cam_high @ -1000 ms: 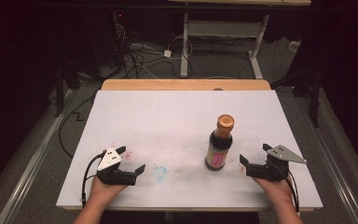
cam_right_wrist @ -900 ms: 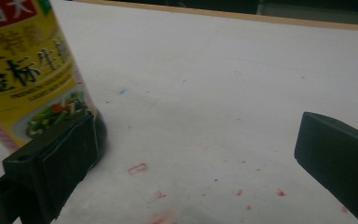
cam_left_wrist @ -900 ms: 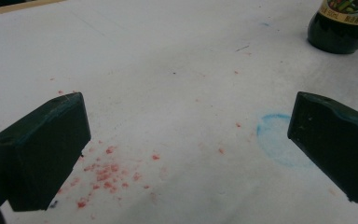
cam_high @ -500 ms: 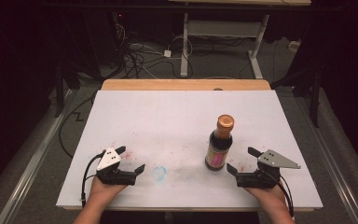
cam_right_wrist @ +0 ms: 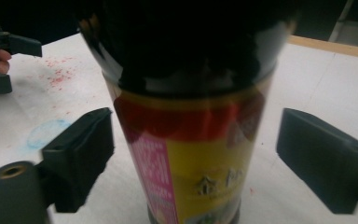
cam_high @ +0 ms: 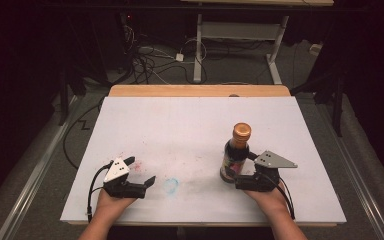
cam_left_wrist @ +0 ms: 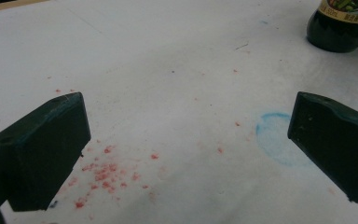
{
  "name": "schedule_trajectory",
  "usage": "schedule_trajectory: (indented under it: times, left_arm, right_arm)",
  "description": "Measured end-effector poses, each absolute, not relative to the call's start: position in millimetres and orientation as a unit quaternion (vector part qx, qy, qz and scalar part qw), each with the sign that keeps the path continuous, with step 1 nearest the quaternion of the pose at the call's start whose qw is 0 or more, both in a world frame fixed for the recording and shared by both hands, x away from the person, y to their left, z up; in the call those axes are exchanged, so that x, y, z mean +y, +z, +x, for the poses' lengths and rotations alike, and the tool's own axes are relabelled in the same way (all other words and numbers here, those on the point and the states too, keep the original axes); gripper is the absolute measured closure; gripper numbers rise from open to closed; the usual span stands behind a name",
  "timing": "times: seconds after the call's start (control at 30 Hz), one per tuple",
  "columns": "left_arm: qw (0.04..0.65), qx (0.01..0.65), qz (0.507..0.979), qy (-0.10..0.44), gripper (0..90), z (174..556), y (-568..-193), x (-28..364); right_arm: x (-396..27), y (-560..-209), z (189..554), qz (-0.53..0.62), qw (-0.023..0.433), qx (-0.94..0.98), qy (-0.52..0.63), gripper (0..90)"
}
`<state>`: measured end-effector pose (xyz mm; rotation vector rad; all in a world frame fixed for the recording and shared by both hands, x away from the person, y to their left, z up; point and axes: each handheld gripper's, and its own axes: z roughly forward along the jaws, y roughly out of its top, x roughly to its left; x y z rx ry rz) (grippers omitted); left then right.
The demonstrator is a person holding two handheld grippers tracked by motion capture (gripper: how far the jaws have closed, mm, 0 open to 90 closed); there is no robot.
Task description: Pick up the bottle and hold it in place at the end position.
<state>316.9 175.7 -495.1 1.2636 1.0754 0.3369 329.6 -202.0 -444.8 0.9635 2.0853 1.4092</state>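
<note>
the right tool (cam_high: 232, 176) has slid in from the right side and now sits at the bottle (cam_high: 236, 156), and its jaws have just been closing a little. the bottle stands up on the white surface (cam_high: 190, 125), a bit right of the middle. it is between the jaws, but they do not press it yet; gaps show on both sides. the left tool (cam_high: 145, 175) rests near the front edge, spread wide, holding nothing. the reach looks done. squeezing and lifting are still to come.
</note>
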Motion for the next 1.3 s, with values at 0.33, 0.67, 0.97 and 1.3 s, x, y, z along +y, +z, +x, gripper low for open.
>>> schedule_trajectory:
  times: [0.33,0.67,0.97,1.3]
  left_arm:
    - [0.663,0.474,0.560,0.149,0.0,316,-495,176]
    - [0.664,0.474,0.560,0.144,0.0,317,-495,176]
    - [0.666,0.473,0.558,0.142,0.0,316,-495,176]
    - [0.668,0.470,0.560,0.142,0.0,315,-495,176]
  right_arm:
    - [-193,-444,335,0.341,0.233,0.761,0.501,31.0]
    - [-184,-433,339,0.336,0.236,0.769,0.491,32.4]
    - [-162,-420,360,0.324,0.250,0.762,0.503,32.0]
    - [-128,-421,394,0.321,0.258,0.763,0.499,32.0]
